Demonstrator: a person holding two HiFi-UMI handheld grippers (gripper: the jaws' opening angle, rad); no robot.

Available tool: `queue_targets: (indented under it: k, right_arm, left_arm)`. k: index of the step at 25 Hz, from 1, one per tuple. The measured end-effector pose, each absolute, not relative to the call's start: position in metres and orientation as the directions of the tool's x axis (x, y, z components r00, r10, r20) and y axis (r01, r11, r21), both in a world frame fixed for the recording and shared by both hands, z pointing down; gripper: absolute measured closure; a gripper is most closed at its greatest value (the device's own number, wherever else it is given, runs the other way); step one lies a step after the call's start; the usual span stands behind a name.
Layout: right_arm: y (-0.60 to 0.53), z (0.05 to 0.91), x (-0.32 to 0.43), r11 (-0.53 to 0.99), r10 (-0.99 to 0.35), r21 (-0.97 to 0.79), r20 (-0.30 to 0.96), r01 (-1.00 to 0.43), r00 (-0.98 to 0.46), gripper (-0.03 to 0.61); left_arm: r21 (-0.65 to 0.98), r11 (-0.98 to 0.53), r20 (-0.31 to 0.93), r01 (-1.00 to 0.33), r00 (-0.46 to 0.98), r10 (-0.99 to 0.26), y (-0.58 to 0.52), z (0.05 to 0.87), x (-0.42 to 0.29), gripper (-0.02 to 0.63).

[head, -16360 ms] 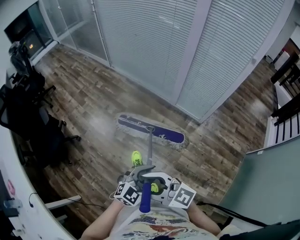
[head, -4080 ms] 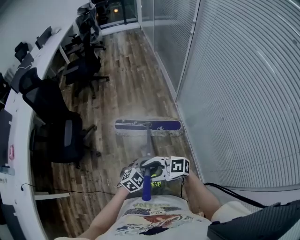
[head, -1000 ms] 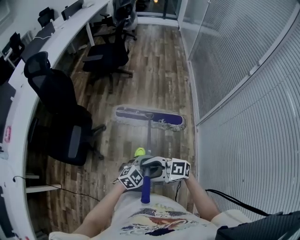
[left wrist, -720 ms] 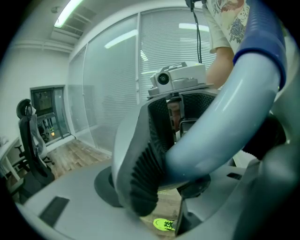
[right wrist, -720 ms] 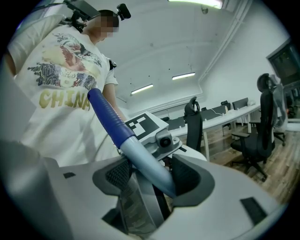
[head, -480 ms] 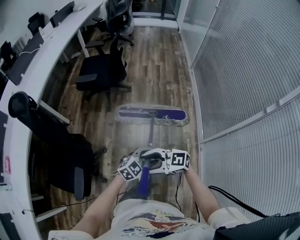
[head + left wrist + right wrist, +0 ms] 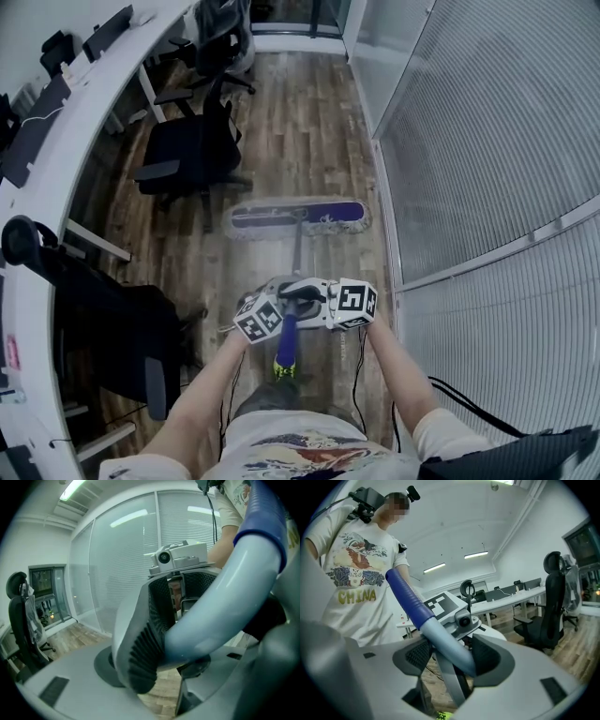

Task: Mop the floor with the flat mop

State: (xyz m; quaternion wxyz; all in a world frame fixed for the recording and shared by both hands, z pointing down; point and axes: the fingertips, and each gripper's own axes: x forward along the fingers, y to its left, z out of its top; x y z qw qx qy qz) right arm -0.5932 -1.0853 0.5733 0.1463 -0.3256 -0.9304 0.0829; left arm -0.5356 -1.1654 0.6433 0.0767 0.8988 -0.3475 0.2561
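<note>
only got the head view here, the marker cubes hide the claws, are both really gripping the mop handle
Observer: Left claw is; the left gripper view shows its ribbed pad pressed against the grey mop handle.
Operator: and the right one
Observer: Right claw too; the handle runs between its two dark pads, below the blue grip.
Operator: ceiling lights on
Observer: Yes, strip lights glow overhead in the right gripper view.

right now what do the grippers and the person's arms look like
The left gripper and right gripper are light grey moulded shells with dark ribbed pads, each bearing a white cube with black square markers. A thin dark cable hangs below the right one. The person wears a white short-sleeved printed T-shirt.
</note>
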Motion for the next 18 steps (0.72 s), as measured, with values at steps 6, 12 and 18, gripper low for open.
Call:
queue_targets:
  k: [6,12,18]
  right_arm:
    - [-1.050,0.575,-0.552,0.795,0.605,-0.242,0.240,0.556,-0.759,0.327]
    - [-0.966,0.570,-0.483,0.789,0.612,-0.235,0.215,0.568,-0.761,0.327]
    - [-0.854,0.575,-0.402,0.786,0.612,-0.233,0.167,0.572,-0.773,0.327]
  left_arm:
    - [-0.070,-0.771,0.544,-0.632,0.624,-0.561,-1.128,0.646,-0.494,0.424]
    - [-0.073,-0.764,0.552,-0.642,0.612,-0.566,-1.045,0.642,-0.427,0.423]
    - [-0.073,-0.764,0.565,-0.641,0.604,-0.561,-0.931,0.650,-0.348,0.423]
